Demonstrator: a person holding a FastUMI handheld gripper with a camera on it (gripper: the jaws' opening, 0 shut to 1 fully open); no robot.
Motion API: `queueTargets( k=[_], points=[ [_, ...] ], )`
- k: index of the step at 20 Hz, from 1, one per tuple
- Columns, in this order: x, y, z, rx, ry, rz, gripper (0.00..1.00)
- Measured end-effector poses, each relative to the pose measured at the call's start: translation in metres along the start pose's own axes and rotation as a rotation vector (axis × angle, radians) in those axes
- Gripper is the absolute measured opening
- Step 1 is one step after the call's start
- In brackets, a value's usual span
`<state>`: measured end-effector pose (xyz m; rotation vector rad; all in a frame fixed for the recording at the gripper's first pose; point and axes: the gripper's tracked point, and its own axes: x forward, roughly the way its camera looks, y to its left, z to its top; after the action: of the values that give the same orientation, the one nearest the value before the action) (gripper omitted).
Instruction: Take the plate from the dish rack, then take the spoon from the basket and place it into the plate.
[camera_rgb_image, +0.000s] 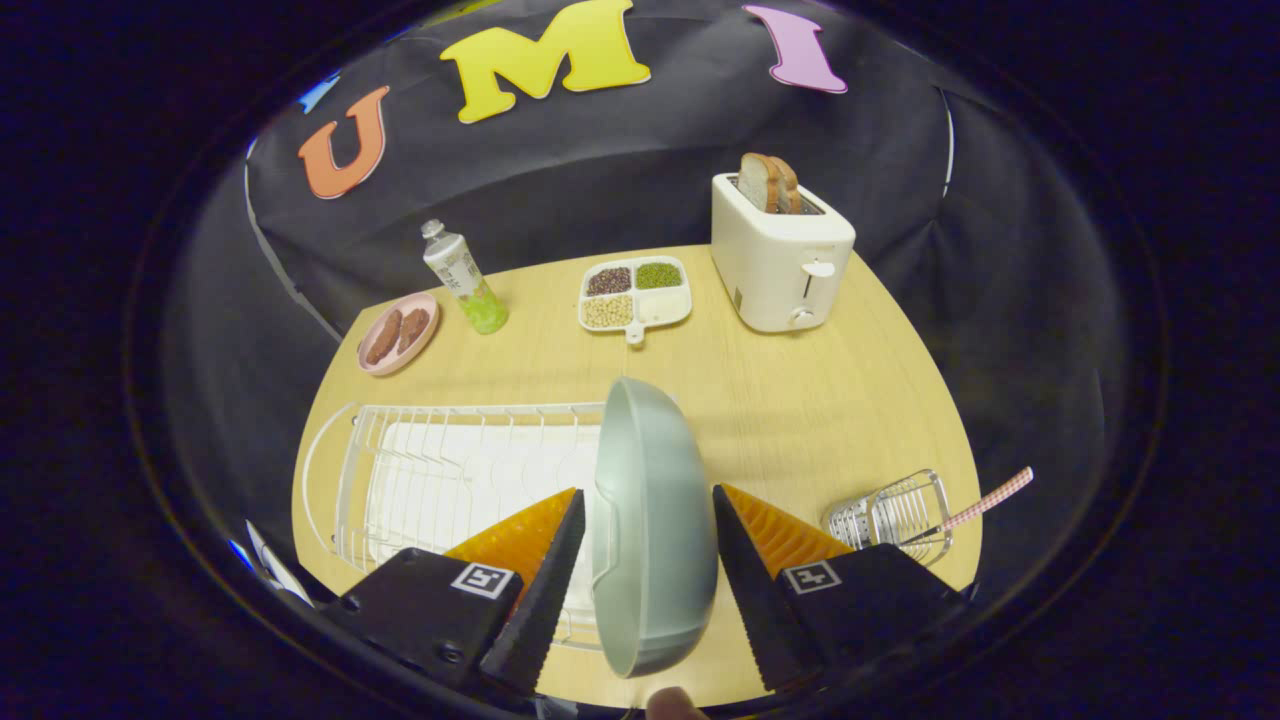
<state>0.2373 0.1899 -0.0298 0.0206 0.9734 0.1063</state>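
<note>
Between the tongs (640, 545), a grey-green plate (650, 520) stands on edge at the right end of the dish rack (440, 470).

The plate is smooth, shallow and oval in outline, its rim turned toward the rack; the fingers (545, 570) stand wide apart on either side of it, and whether they press it cannot be told. Right of the fingers a wire basket (893, 515) holds a spoon (975, 508) with a checked handle. Beyond, on the wooden surface (800, 400), sit a pink dish (398, 333), a bottle (465, 278), a divided tray of beans (635, 293) and a toaster (780, 255) with bread.
</note>
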Motion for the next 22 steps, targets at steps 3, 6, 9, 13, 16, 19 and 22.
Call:
queueTargets(
  k=[3, 6, 9, 13, 16, 19, 22],
  points=[
    [0.009, 0.003, -0.007, -0.012, 0.033, -0.050, 0.72],
    [0.011, -0.001, -0.009, -0.037, 0.035, -0.138, 0.64],
    [0.010, -0.006, -0.008, -0.063, 0.033, -0.241, 0.49],
    [0.004, 0.000, -0.007, -0.084, 0.038, -0.295, 0.37],
    [-0.008, -0.003, 0.003, -0.086, 0.010, -0.331, 0.36],
    [-0.022, -0.007, 0.015, -0.089, -0.032, -0.359, 0.36],
    [-0.046, 0.001, 0.020, -0.070, -0.075, -0.303, 0.36]
  ],
)
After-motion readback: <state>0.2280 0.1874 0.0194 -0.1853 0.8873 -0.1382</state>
